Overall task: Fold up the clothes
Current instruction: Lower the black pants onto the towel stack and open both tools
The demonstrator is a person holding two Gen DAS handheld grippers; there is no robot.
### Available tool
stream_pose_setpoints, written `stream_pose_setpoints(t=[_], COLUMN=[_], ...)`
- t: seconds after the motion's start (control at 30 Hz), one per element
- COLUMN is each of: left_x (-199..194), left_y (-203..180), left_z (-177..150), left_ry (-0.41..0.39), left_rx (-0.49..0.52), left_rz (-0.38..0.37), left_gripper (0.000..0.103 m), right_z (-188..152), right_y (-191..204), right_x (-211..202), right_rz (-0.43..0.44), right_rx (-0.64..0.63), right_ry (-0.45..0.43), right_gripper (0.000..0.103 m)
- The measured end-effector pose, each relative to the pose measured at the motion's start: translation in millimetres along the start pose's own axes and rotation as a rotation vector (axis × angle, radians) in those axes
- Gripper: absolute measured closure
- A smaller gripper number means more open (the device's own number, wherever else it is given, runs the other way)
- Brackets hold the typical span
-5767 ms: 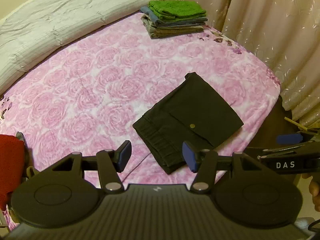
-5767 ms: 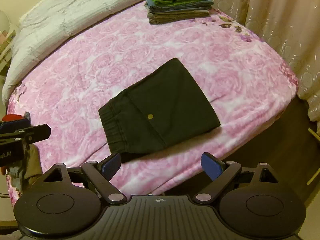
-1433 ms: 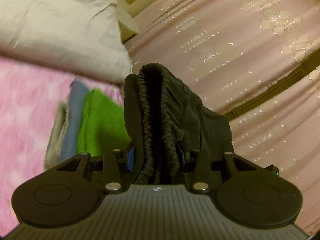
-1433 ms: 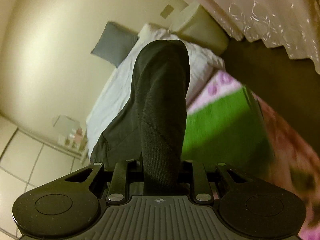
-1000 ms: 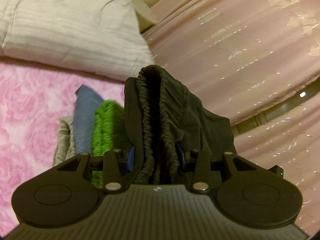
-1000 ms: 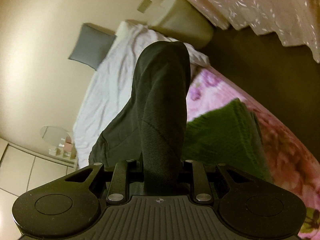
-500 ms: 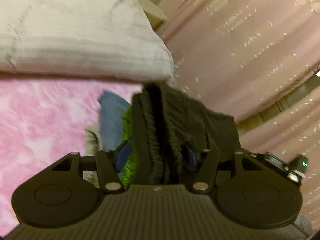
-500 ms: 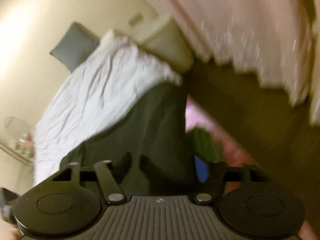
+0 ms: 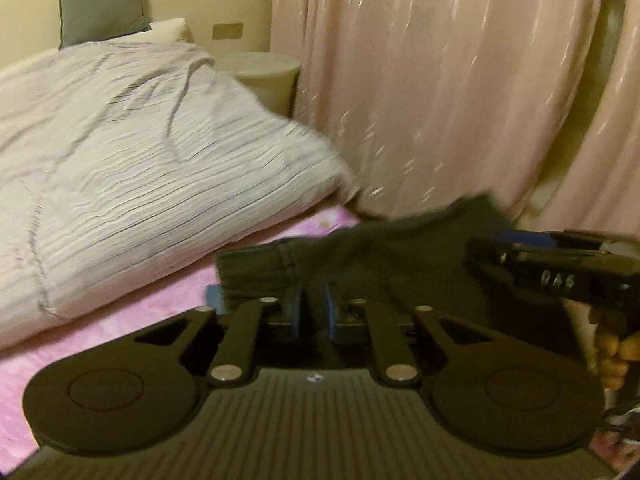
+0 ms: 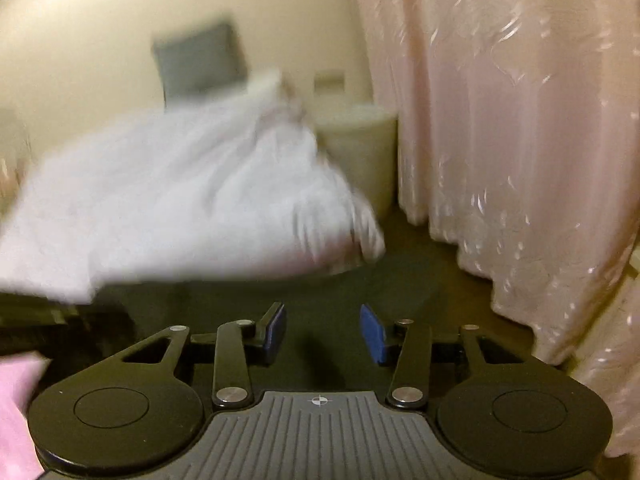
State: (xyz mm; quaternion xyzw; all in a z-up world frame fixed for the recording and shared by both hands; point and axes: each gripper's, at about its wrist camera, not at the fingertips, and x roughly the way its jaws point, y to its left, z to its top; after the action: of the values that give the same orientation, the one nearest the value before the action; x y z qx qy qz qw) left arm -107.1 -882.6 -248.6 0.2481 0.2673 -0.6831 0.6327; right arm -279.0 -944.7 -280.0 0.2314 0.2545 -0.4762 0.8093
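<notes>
Fingers on my left gripper [image 9: 313, 314] sit almost pressed together, the blue pads with only a thin dark slit between them; they have just been closing, and I see no cloth caught in that slit. Just past the tips lies the folded black shorts [image 9: 360, 252], flat, with the gathered waistband end toward the left of my left wrist view. A sliver of blue cloth [image 9: 212, 294] peeks out from under the waistband edge, so the shorts lie on top of something, though I cannot make out more of it. Under all of it is the pink floral bedspread [image 9: 120, 320], and behind that a rumpled white duvet [image 9: 140, 152] with a grey pillow [image 9: 102, 0] against the wall.

On my right gripper [image 10: 323, 334] the fingers stand apart with a clear gap; they too have just been closing in. The blue pads press on nothing. Dark fabric fills the space beyond them in this blurred right wrist view; I take it to be the same shorts, lying below the tips rather than gripped. From the left wrist view I see the right gripper from the side at the far edge of the shorts, with a hand [image 9: 614, 354] wrapped round its handle. Pink curtains [image 9: 440, 80] hang behind.
</notes>
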Motion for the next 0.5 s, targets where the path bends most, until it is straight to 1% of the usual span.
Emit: stream_pose_setpoints(t=[0.03, 0.1, 0.17, 0.23, 0.27, 0.33, 0.4, 0.47, 0.5], left_x=[7.3, 4.4, -5.5, -30.8, -43.6, -67.7, -80.7, -75.3, -69.3], left_y=[-0.6, -0.5, -0.9, -5.3, -8.8, -15.1, -22.3, -27.1, -26.7], left_z=[-4.1, -9.7, -13.7, -19.5, -23.8, -35.0, -47.1, -59.5, -63.7], left_ry=[0.008, -0.003, -0.023, -0.059, -0.069, -0.078, -0.064, -0.032, -0.026], left_rx=[0.022, 0.046, 0.06, 0.058, 0.052, 0.027, 0.01, 0.029, 0.034], left_rz=[0.021, 0.03, 0.042, 0.033, 0.023, -0.007, -0.027, -0.001, 0.017], left_gripper=[0.096, 0.096, 0.096, 0.096, 0.095, 0.095, 0.095, 0.095, 0.095], right_z=[-6.0, -13.3, -21.0, -30.8, -34.4, -45.5, -56.9, -61.5, -65.9], right_y=[2.0, 5.8, 3.3, 1.1, 2.0, 8.8, 15.6, 25.3, 28.3], right_x=[11.9, 4.4, -21.3, -52.5, -69.3, -97.1, -111.3, -111.0, -104.2], right_rz=[-0.004, -0.001, 0.025, 0.051, 0.05, 0.05, 0.057, 0.048, 0.04], right_rx=[-0.02, -0.034, -0.005, 0.016, 0.013, -0.005, -0.019, -0.037, -0.046], right_ry=[0.031, 0.011, -0.024, -0.051, -0.053, -0.038, -0.018, 0.012, 0.032], right_gripper=[0.057, 0.057, 0.057, 0.057, 0.057, 0.057, 0.057, 0.057, 0.057])
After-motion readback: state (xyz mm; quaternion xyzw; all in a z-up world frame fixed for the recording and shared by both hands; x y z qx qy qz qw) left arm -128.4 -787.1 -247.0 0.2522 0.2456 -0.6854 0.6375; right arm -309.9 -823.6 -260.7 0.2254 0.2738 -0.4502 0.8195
